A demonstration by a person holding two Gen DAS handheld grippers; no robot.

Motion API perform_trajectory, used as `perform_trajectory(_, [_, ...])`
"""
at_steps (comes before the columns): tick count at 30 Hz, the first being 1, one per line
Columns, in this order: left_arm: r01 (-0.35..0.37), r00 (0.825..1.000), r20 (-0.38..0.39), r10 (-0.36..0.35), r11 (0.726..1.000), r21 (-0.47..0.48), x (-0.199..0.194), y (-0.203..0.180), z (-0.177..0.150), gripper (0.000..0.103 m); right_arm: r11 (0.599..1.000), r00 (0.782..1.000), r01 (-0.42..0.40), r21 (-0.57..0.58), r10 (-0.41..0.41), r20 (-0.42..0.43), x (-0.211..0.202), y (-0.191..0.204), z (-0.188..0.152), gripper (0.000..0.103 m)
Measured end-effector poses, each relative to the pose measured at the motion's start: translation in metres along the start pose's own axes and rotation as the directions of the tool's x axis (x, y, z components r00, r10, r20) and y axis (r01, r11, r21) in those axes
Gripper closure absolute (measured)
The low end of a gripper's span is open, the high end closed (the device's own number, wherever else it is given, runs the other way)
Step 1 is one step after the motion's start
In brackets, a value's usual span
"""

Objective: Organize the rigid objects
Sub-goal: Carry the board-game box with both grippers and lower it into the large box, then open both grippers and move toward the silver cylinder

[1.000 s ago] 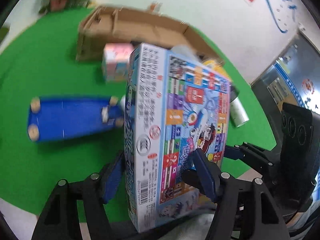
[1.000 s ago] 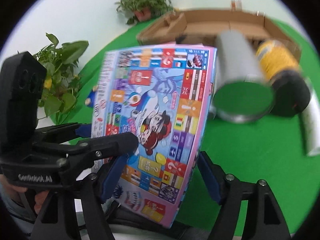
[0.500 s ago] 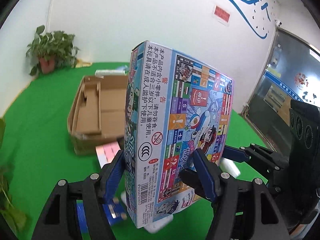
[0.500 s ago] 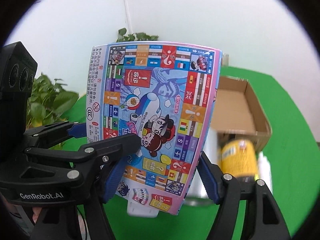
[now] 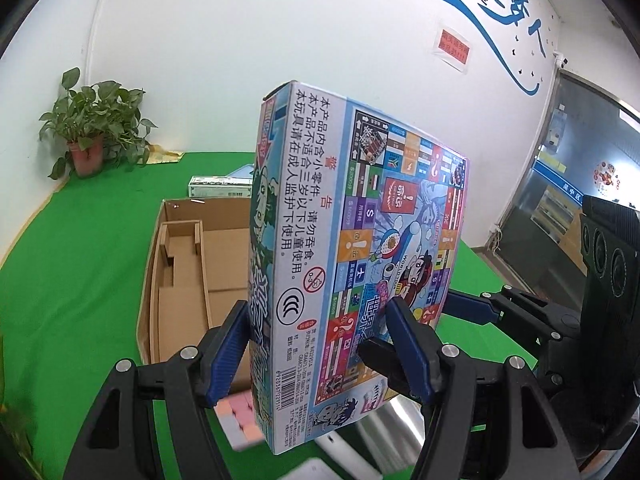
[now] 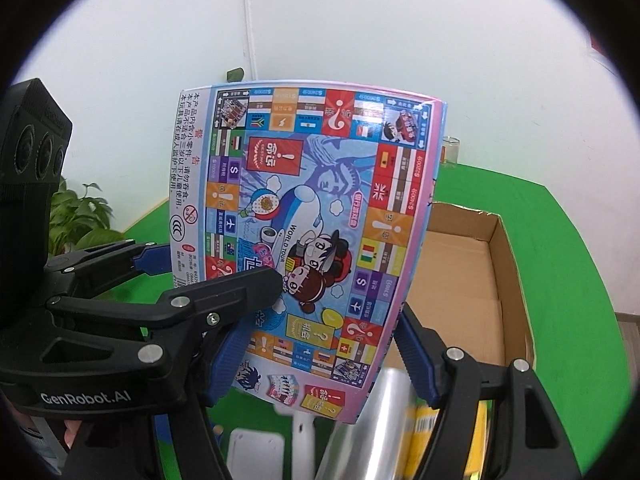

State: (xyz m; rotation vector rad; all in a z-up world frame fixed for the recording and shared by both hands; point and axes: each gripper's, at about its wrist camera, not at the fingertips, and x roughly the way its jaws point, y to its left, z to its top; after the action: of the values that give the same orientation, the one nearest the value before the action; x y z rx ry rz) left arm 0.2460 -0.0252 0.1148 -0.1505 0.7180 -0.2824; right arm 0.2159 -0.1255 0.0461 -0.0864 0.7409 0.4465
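Above the green table (image 5: 80, 280), the game box (image 5: 352, 264) stands upright in the air. Both the left tongs (image 5: 320, 344) and the right tongs (image 6: 320, 356) pinch its lower part. This looks like the carrying step. Next, it should probably go down into the open cardboard box (image 5: 180, 272), kept straight.

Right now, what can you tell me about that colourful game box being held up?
The game box is a flat cardboard carton, printed with a board-game track of flags, dollar squares, question marks, cartoon children and a plane marked WORLD TOUR. One narrow white side carries Chinese warning text, a CCC mark and a barcode. It is held upright, slightly tilted, in the air above the green table, in front of the open cardboard tray. Both the left gripper and the right gripper clamp its lower part.
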Motion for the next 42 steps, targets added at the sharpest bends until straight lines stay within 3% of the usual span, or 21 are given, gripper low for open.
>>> perform_trajectory(13, [-0.019, 0.992, -0.122, 0.012, 0.998, -0.054, 0.097, 0.058, 0.005, 0.038, 0.998, 0.99, -0.057, 0.02, 0.059, -0.125, 0.088, -0.031, 0.024, 0.033])
perform_trajectory(22, [-0.088, 0.963, -0.263, 0.06, 0.992, -0.094, 0.159, 0.09, -0.023, 0.04, 0.991, 0.956, -0.112, 0.075, 0.128, -0.264, 0.157, -0.038, 0.006, 0.034])
perform_trajectory(28, [-0.138, 0.952, -0.283, 0.114, 0.988, -0.069, 0.169, 0.091, -0.03, 0.046, 0.993, 0.937, -0.092, 0.08, 0.113, -0.33, 0.171, -0.037, 0.001, 0.036])
perform_trajectory(31, [-0.185, 0.944, -0.283, 0.172, 0.982, -0.022, 0.169, 0.088, -0.032, 0.065, 0.994, 0.925, -0.072, 0.082, 0.097, -0.368, 0.178, -0.036, 0.0, 0.038])
perform_trajectory(34, [-0.14, 0.95, -0.287, 0.122, 0.989, -0.046, 0.167, 0.096, -0.032, 0.066, 0.992, 0.895, -0.05, 0.118, 0.097, -0.435, 0.191, -0.034, -0.009, 0.048])
perform_trajectory(36, [-0.16, 0.952, -0.269, 0.144, 0.986, -0.038, 0.159, 0.097, -0.033, 0.066, 0.987, 0.863, -0.046, 0.157, 0.119, -0.491, 0.203, -0.033, -0.021, 0.048])
perform_trajectory(42, [-0.133, 0.963, -0.243, 0.116, 0.989, -0.057, 0.124, 0.099, -0.05, 0.066, 0.971, 0.863, -0.107, 0.212, 0.197, -0.466, 0.189, -0.039, -0.018, 0.047])
